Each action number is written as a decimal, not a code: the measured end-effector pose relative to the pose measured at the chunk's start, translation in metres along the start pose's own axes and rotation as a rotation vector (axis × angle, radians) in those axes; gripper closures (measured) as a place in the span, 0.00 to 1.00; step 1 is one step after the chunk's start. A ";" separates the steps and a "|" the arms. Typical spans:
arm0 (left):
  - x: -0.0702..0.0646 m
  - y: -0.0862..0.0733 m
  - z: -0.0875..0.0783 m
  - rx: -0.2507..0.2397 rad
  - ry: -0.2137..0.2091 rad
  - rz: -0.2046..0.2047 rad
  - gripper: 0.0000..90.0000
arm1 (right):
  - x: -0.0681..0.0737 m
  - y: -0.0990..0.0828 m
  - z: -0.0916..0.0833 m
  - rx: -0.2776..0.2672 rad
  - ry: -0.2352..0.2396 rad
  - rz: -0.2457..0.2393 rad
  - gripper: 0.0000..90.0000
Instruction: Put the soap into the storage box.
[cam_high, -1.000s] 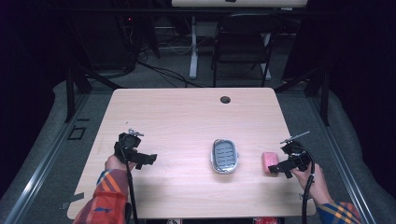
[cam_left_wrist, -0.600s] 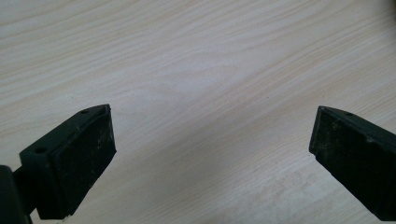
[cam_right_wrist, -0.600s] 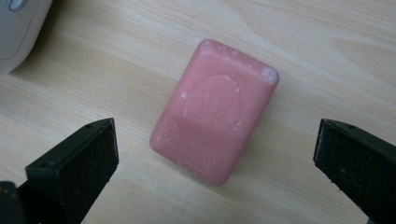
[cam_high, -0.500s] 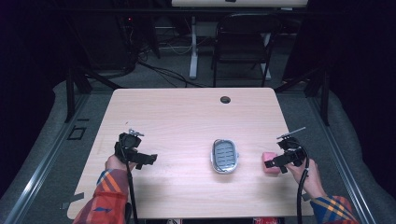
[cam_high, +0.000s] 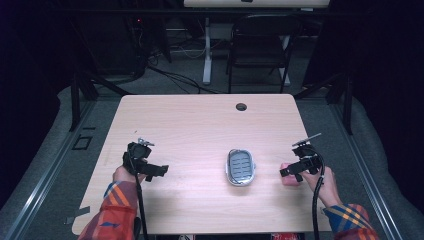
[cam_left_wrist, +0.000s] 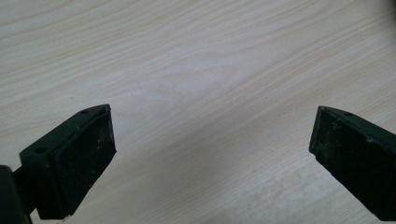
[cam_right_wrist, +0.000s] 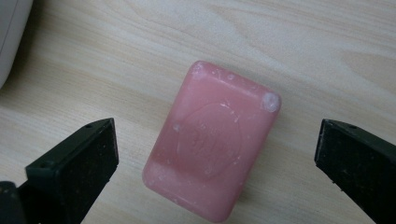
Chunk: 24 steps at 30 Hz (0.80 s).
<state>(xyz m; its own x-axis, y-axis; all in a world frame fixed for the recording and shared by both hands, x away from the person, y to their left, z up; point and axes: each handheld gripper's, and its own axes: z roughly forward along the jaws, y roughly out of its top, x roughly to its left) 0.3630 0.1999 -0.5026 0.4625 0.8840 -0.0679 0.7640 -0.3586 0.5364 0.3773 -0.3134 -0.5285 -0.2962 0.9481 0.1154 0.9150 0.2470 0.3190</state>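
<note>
Right gripper (cam_high: 291, 170) sits at the lower right of the high view, right over the pink soap bar (cam_right_wrist: 212, 140). In the right gripper view its jaws are spread wide, one at each bottom corner of the frame, soap lying flat on the table (cam_high: 200, 125) between them, centre to lower centre of frame, not touched by either jaw. Soap is slightly tilted, stamped oval on top. Soap dish (cam_high: 240, 166), grey with a slotted insert, is just left of the soap in the high view, near but apart. Left gripper (cam_high: 155, 170) at lower left, jaws apart over bare wood, holding nothing.
</note>
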 end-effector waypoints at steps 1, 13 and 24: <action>0.000 0.000 0.000 -0.001 0.000 0.002 0.00 | 0.000 0.000 0.001 0.005 -0.004 0.004 0.00; 0.000 0.000 0.000 -0.001 -0.003 -0.002 0.00 | 0.002 0.003 0.013 0.081 -0.043 0.048 0.15; -0.001 0.001 0.001 0.010 0.001 0.004 0.01 | 0.006 0.003 0.014 0.097 -0.050 0.064 0.34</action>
<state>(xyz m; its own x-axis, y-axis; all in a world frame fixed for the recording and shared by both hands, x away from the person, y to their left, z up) 0.3635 0.1989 -0.5030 0.4650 0.8829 -0.0649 0.7668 -0.3651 0.5279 0.3819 -0.3043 -0.5406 -0.2249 0.9707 0.0845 0.9544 0.2019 0.2200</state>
